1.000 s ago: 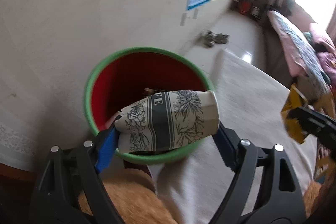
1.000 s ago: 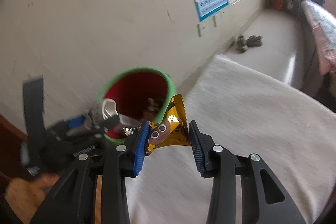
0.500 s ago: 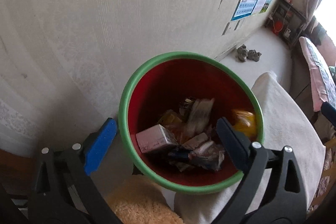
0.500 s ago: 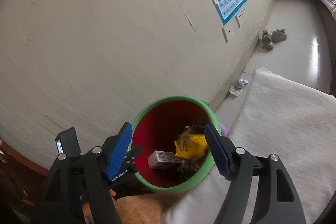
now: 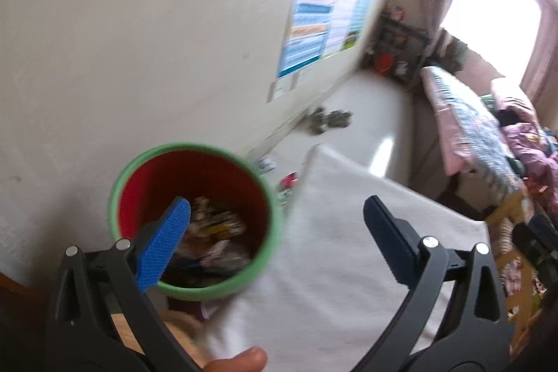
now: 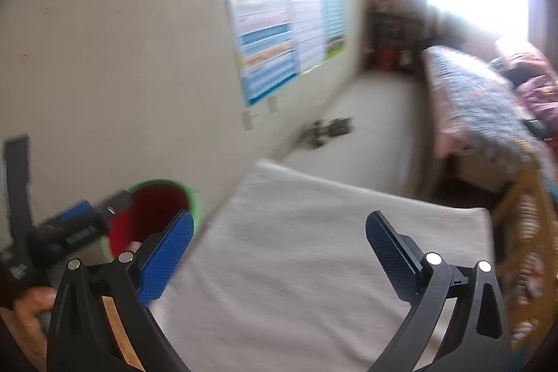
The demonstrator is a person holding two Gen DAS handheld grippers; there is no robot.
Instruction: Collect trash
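Note:
A trash bin (image 5: 195,290), green outside and red inside, stands by the wall at the edge of a white cloth (image 5: 348,232). Several wrappers and a small box lie inside it (image 5: 212,232). My left gripper (image 5: 275,243) is open and empty, its left finger over the bin's mouth. My right gripper (image 6: 277,253) is open and empty above the white cloth (image 6: 296,232). In the right wrist view the bin (image 6: 157,197) sits at the lower left, with the left gripper (image 6: 76,225) in front of it.
A wall with posters (image 6: 279,33) runs along the left. Shoes (image 5: 327,121) lie on the pale floor beyond the cloth. A bed with patterned bedding (image 6: 481,107) stands at the right. A yellow patterned piece (image 6: 526,232) is at the right edge.
The left gripper let the patterned paper cup fall into the bin and the right let go the yellow wrapper. Both grippers have since pulled back and to the right, away from the bin.

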